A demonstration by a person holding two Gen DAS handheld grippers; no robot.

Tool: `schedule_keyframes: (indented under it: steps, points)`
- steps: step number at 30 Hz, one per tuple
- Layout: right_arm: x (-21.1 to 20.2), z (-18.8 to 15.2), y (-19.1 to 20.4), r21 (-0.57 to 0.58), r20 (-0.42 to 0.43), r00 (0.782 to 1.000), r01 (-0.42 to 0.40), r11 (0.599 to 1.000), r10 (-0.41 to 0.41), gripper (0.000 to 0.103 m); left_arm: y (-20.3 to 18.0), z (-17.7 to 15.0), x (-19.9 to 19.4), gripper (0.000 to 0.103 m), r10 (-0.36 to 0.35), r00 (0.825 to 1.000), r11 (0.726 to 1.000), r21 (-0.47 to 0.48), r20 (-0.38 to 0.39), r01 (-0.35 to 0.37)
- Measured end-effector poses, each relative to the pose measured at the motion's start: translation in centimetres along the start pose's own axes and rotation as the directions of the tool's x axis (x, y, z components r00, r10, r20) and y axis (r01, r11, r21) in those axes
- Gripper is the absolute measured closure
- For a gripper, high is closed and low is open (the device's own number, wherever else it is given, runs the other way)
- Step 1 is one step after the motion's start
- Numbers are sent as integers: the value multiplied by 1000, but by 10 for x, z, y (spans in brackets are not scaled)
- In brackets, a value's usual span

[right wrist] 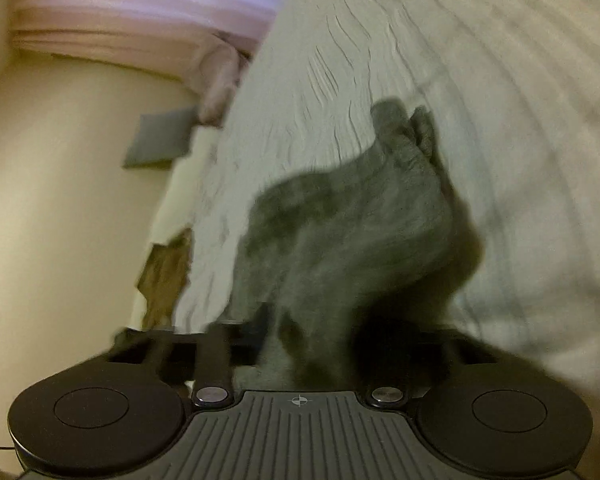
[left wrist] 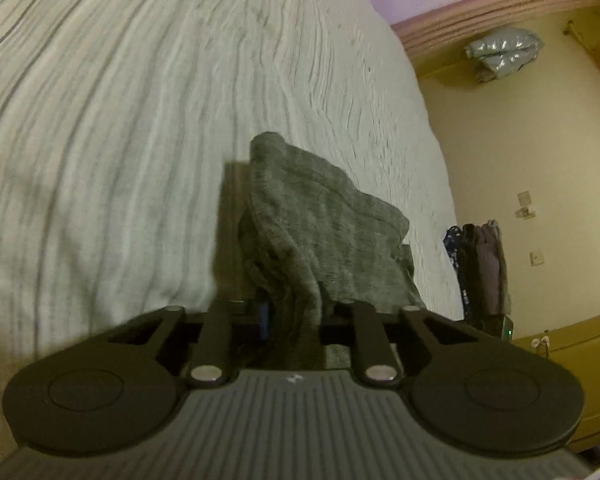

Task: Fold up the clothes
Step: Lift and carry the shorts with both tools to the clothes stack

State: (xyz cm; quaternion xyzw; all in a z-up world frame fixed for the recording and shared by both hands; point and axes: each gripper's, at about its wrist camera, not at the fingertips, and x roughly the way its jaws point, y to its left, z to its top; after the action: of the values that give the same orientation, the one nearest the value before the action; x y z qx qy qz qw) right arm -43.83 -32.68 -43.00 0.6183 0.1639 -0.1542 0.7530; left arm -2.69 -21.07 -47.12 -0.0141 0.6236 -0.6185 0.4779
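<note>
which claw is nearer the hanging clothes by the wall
Left. The left claw, shut on the grey cloth, is at the side of the bed where the hanging clothes are. The right claw grips cloth at the opposite side; the clothes are out of its view.

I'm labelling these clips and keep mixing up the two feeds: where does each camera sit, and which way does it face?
Left wrist: on the left tongs, looking along them over the striped bedspread, room wall at right; only the tongs show, shut on the grey garment.
Right wrist: on the right tongs, facing the bedspread, floor at left; only tongs show, gripping grey cloth.
Shared: bedspread, grey fabric.
</note>
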Motion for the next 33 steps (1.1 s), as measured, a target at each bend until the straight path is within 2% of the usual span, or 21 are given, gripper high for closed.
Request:
schedule_keyframes:
  steps: [2,5,10,12,15,17,19,23,26,29,31,33]
  points:
    - [-7,-1,8,28,24,999,27,999,-28,94,-14,7,-6,93,14,1000,1000,-6,-4,-14]
    - [-37,0,32,65,75,997,20,998,-25,95,-50,18,-20,93,4,1000,1000,0,-18,-4]
    - [-117,8,84,114,157,985,53,992,-70,95,-135,44,-31,93,-61,995,998,30,-83,63]
    - [-158,11,105,132,209,973,68,989,-95,94,-174,54,-28,93,-98,987,993,50,-126,105]
    - [-221,10,132,160,309,941,92,983,-138,94,-234,67,-7,93,-154,967,980,96,-205,176]
    - [-266,6,142,176,387,907,100,979,-163,94,-274,74,16,93,-187,947,965,130,-262,227]
    - [-313,1,142,199,469,862,109,974,-192,94,-315,79,47,93,-213,922,946,166,-324,278]
    - [-397,-6,131,241,601,759,129,962,-252,94,-404,75,128,93,-241,861,896,237,-447,374]
    - [-458,6,116,267,671,680,150,952,-295,94,-472,66,192,93,-261,818,850,280,-512,447]
    - [-521,40,88,283,711,624,167,944,-324,94,-537,55,261,93,-271,794,819,303,-544,487]
    - [-563,65,67,295,731,591,177,939,-342,94,-575,44,300,93,-271,788,804,319,-553,501]
    - [-604,94,46,296,742,571,192,936,-352,94,-612,44,336,93,-274,785,791,335,-555,513]
